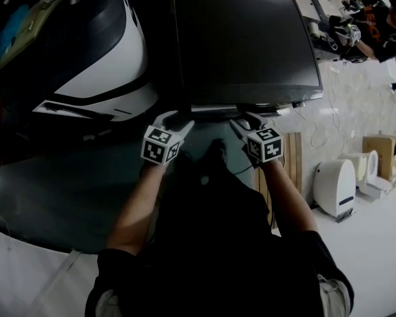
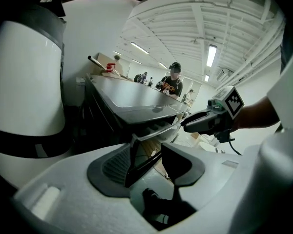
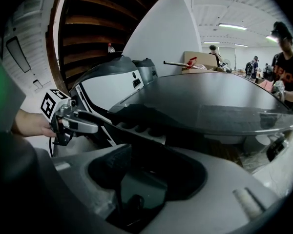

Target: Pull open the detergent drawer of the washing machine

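Observation:
The washing machine's dark top [image 1: 244, 45] fills the middle of the head view. Its detergent drawer [image 1: 214, 113] runs along the near edge and stands out a little, with compartments [image 3: 136, 128] showing in the right gripper view. My left gripper [image 1: 176, 120] is at the drawer's left end. Its jaws stand wide, and a thin dark edge of the drawer front [image 2: 146, 152] lies between them without being pressed. My right gripper [image 1: 246, 120] is at the drawer's right end, and its jaws also look spread. Each gripper view shows the other gripper beside the drawer, the right gripper [image 2: 195, 122] and the left gripper [image 3: 102, 122].
A white-and-black appliance [image 1: 112, 58] stands close on the left of the washer. A wooden pallet [image 1: 292, 157], a white device [image 1: 334, 187] and a cardboard box [image 1: 381, 147] are on the floor to the right. A person [image 1: 376, 18] works at a bench behind.

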Demonstrator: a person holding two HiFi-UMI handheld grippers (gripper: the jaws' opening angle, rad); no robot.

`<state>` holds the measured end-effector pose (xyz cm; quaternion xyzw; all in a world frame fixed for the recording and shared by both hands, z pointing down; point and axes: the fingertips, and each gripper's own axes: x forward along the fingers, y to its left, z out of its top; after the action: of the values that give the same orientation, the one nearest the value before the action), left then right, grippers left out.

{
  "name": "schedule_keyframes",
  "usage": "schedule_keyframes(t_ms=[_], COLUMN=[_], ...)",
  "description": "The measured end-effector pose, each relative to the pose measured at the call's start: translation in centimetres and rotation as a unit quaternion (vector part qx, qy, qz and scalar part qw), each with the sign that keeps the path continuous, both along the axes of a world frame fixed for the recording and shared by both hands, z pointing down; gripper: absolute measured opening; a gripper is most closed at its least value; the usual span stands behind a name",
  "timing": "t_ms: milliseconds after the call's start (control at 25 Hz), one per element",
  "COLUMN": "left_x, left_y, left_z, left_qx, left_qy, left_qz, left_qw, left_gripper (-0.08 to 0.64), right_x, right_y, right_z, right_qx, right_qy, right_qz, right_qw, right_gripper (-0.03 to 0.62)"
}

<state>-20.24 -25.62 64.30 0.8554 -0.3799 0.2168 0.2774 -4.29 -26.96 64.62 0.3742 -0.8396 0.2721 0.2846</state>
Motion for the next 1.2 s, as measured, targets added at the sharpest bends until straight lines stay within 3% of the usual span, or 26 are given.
schedule_keyframes(t_ms=[480, 680, 1200], left_x=[0.9, 1.3, 2.2], left_y=[3.1, 5.0, 8.7], left_z=[-0.6, -0.7, -0.9], left_qx=[0.001, -0.002, -0.017], left_qy=[0.01, 0.013, 0.012], left_qz=[0.049, 0.046, -0.005], left_qw=[0.9988, 0.9989, 0.9998], left_gripper=[0.204, 0.204, 0.212], right_x=[-0.4, 0.0, 0.9], right_y=[2.6, 4.5, 8.6], right_z=[-0.3, -0.4, -0.4], right_qx=[0.003, 0.005, -0.005], right_qy=[0.004, 0.005, 0.002], right_qz=[0.041, 0.056, 0.006], right_qw=[0.999, 0.998, 1.0], right_gripper=[0.206, 0.206, 0.206])
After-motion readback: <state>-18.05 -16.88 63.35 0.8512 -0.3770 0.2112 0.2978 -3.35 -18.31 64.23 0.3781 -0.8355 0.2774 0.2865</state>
